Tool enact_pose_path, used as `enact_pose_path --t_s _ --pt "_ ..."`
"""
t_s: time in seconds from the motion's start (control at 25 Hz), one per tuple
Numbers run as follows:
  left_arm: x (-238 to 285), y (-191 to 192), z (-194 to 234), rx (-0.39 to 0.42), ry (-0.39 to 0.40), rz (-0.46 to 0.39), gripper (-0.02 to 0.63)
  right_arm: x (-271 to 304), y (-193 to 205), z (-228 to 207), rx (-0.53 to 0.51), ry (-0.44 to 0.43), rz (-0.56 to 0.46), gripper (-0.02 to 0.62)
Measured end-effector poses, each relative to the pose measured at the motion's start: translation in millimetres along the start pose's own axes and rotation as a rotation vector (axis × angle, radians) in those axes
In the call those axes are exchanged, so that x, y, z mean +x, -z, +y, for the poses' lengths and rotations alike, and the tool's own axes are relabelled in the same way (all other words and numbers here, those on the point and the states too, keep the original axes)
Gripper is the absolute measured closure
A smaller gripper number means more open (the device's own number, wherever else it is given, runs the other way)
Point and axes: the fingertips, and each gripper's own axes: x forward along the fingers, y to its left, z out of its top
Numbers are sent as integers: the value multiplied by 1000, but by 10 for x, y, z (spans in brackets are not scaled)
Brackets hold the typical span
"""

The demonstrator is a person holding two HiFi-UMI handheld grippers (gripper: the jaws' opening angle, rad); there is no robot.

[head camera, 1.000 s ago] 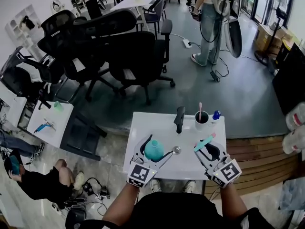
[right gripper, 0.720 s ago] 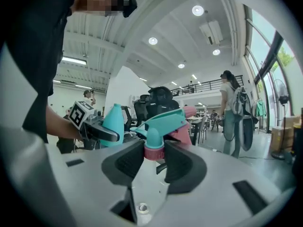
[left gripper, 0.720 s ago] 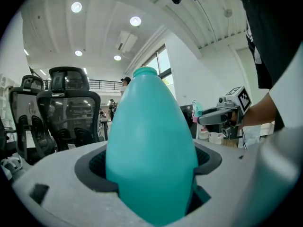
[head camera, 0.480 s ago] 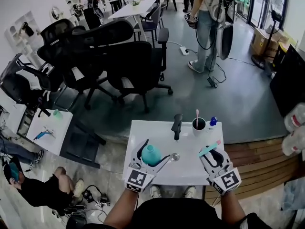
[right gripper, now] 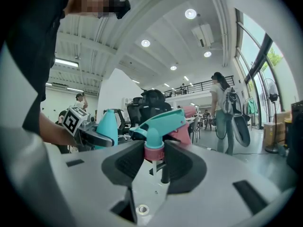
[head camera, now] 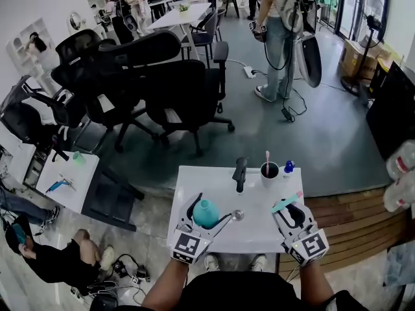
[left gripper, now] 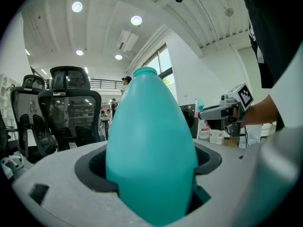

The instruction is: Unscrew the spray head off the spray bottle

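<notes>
A teal egg-shaped spray bottle (head camera: 206,213) (left gripper: 150,145) with no head on its open neck sits between the jaws of my left gripper (head camera: 205,214) (left gripper: 150,171), which is shut on its body over the small white table (head camera: 253,229). The spray head (head camera: 286,203) (right gripper: 158,126), teal with a pink collar and trigger, is apart from the bottle. My right gripper (head camera: 290,210) (right gripper: 154,161) is shut on its pink collar, with the dip tube hanging down between the jaws. In the right gripper view the bottle (right gripper: 107,126) shows at left in the left gripper.
At the table's back stand a black faucet (head camera: 240,172), a dark cup (head camera: 269,171) with a pink toothbrush, and a small blue bottle (head camera: 288,167). A round metal drain (head camera: 238,214) lies between the grippers. Office chairs (head camera: 181,76) crowd beyond; a wooden platform (head camera: 356,232) lies right.
Both grippers have drifted slightly toward me with bottle and spray head still held apart. The view has shifted a little.
</notes>
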Motion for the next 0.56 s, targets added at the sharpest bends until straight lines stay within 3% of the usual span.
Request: enact_pose_path --t_s 0.56 --pt "-66 60 2 0 -14 15 160 14 -62 32 -2 4 -16 457"
